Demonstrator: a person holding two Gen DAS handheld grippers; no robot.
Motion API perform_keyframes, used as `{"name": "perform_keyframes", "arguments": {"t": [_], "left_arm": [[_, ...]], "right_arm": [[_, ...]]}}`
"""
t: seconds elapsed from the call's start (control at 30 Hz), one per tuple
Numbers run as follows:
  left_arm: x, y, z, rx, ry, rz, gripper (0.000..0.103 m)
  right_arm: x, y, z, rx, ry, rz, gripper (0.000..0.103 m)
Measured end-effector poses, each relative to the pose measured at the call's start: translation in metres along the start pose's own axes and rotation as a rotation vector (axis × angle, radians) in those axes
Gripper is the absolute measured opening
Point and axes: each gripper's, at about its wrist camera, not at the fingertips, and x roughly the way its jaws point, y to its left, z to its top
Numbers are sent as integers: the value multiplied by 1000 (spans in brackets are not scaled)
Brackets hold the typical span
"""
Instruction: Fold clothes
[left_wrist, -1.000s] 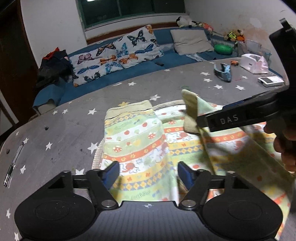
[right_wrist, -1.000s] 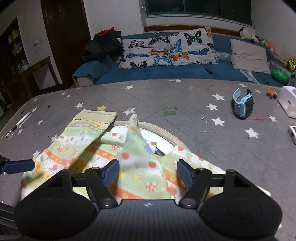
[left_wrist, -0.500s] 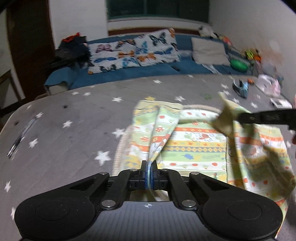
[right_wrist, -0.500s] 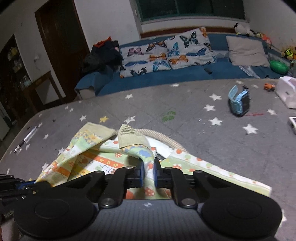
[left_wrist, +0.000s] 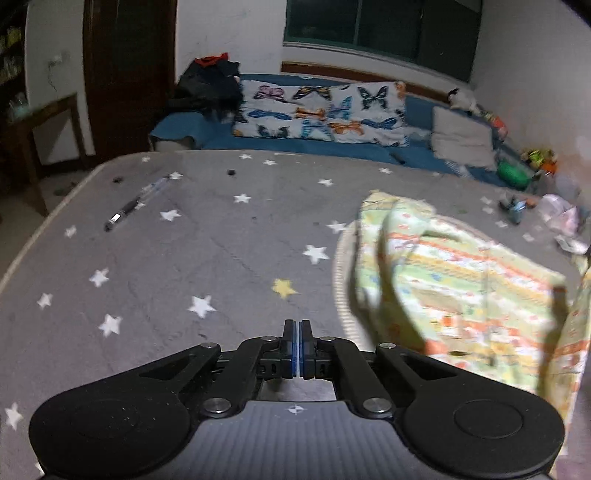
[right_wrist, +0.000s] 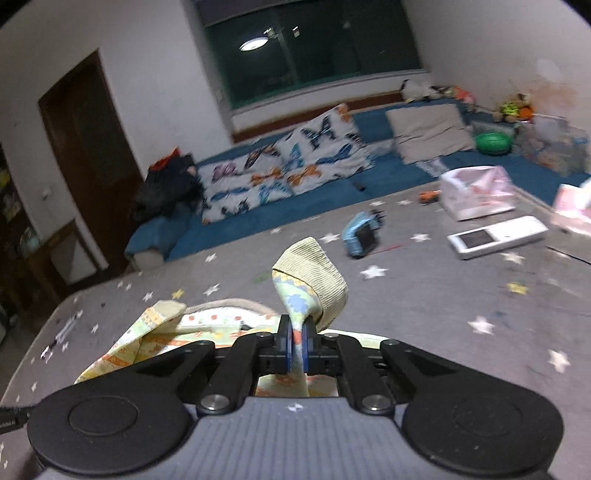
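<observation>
Garment: a pale green and yellow patterned cotton top (left_wrist: 461, 280) with beige ribbed cuffs is spread on the grey star-printed tablecloth (left_wrist: 221, 258).
Left gripper (left_wrist: 297, 349): fingers pressed together, nothing seen between them.
Right gripper (right_wrist: 295, 347): a sleeve (right_wrist: 310, 284) is pinched and held raised above the cloth.

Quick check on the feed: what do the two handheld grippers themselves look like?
Both match: the left gripper and right gripper have black linkage arms with silver screw heads, blue-faced pads, two round black discs, and a ribbed grey plate bearing a small white crosshair mark.
</observation>
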Motion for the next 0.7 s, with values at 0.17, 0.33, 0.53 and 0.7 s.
{"name": "perform_keyframes", "arguments": {"t": [0.17,0.33,0.53,0.7], "left_arm": [[-4,-28,11,59,-24,-47,18],[18,-64,22,154,-40,-53,43],[62,-91,27,260,-6,6,42],[76,-85,24,253,11,27,5]], "right_arm": [[-30,-31,-13,58,-27,-49,4],[-45,-59,-36,104,-1,-102,4],[-48,-85,-64,163,48,-156,4],[-50,-93,-76,165,61,-176,4]]}}
